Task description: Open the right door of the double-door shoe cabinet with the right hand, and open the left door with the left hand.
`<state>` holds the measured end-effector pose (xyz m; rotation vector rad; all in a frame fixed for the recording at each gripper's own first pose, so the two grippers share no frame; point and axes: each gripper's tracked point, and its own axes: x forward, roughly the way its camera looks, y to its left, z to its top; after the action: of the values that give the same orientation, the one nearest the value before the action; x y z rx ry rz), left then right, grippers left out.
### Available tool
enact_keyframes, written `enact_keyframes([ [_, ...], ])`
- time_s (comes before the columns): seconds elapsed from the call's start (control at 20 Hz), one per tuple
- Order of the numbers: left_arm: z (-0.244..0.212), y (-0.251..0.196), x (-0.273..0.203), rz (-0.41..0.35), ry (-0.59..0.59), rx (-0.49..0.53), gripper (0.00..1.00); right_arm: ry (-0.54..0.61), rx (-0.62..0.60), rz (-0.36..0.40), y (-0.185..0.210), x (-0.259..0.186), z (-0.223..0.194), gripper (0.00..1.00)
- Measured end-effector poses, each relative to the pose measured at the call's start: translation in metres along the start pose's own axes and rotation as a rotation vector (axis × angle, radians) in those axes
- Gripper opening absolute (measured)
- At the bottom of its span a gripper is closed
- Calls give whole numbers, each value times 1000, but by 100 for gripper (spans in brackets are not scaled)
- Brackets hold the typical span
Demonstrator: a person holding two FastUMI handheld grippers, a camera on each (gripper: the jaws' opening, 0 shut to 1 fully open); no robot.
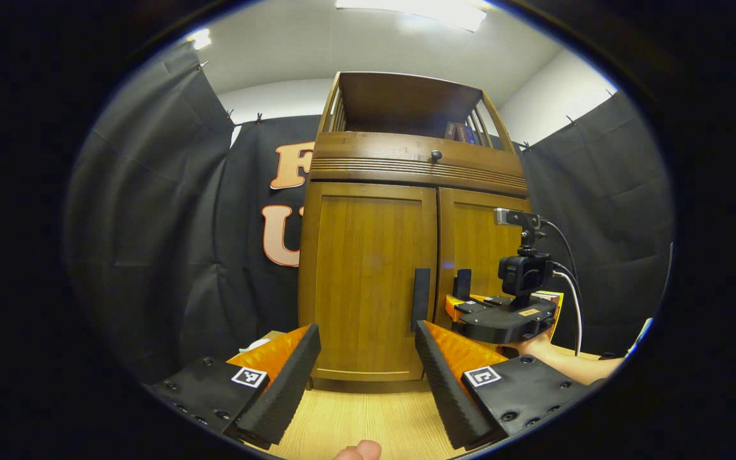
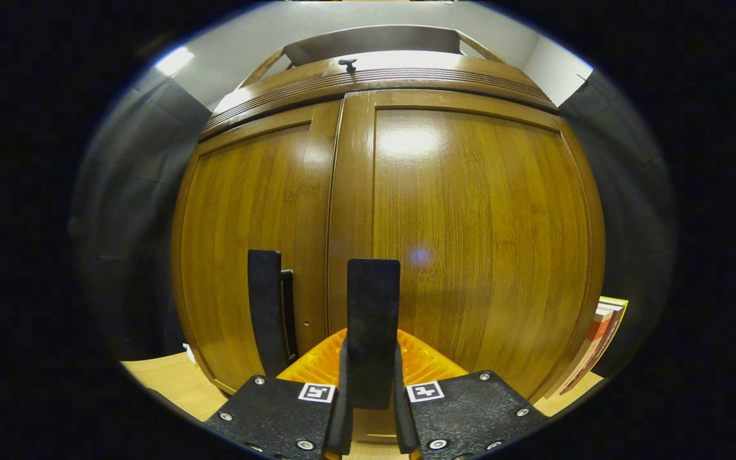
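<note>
Brown wooden shoe cabinet (image 1: pixel 406 255) standing upright on a pale wood tabletop (image 1: pixel 368 415), against black cloth booth walls. Both doors shut, meeting at a centre seam. Left door (image 1: pixel 368 275) carrying a dark upright handle (image 1: pixel 421 299) near the seam; right door (image 1: pixel 480 255) carrying a matching handle (image 1: pixel 462 284) just past the seam. Above the doors, a ribbed band with a small dark knob (image 1: pixel 436 154), then an open railed shelf on top with a couple of books barely visible behind the rails.

Left claw (image 1: pixel 368 364) low in the left gripper view, fingers wide apart, holding nothing, well short of the cabinet and roughly in line with the left door. A fingertip (image 1: pixel 358 451) peeking in at the bottom edge.

Right claw (image 1: pixel 470 305) seen in the left gripper view close against the right door at handle height, carried by a hand (image 1: pixel 534 348) with a forearm stretching off to the right; a small black camera with cables mounted on top of it.

In the right gripper view, cabinet very close, right door (image 2: pixel 476 243) broad and glossy, left door (image 2: pixel 246 243) to its left. Right claw (image 2: pixel 371 396) closed on the right door's handle (image 2: pixel 373 332), one finger pressed to each side of the dark bar. Left door's handle (image 2: pixel 266 313) just beside it, untouched. Books (image 2: pixel 598 345) leaning at the cabinet's right side, on the tabletop (image 2: pixel 163 383).
</note>
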<state>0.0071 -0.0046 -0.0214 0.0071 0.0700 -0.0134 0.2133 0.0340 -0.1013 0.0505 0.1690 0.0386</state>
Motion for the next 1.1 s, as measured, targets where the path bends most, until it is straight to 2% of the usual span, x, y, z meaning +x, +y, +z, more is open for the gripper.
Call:
enact_keyframes([
  [0.2, 2, -2, -4, 13, -15, 3, 93, -15, 27, 55, 0, -29, 4, 27],
  [0.3, 1, -4, -8, 10, -12, 2, 96, -43, 44, 96, -1, -42, 9, 27],
  [0.35, 1, -5, -9, 9, -12, 2, 94, -45, 51, 113, -3, -50, 9, 29],
  [0.45, 4, -6, -10, 5, -15, 1, 96, -46, 53, 139, -4, -67, 12, 27],
  [0.65, 5, -9, -13, -4, -25, -2, 93, -40, 30, 151, -13, -92, 11, 27],
  [0.75, 5, -8, -15, -5, -29, -8, 96, -40, 29, 158, -19, -107, 15, 30],
  [0.8, 4, -6, -16, 0, -31, -12, 96, -38, 31, 161, -21, -114, 16, 27],
  [1.1, -6, -2, -16, -7, -17, -34, 94, -37, 17, 157, -47, -150, 18, 27],
])
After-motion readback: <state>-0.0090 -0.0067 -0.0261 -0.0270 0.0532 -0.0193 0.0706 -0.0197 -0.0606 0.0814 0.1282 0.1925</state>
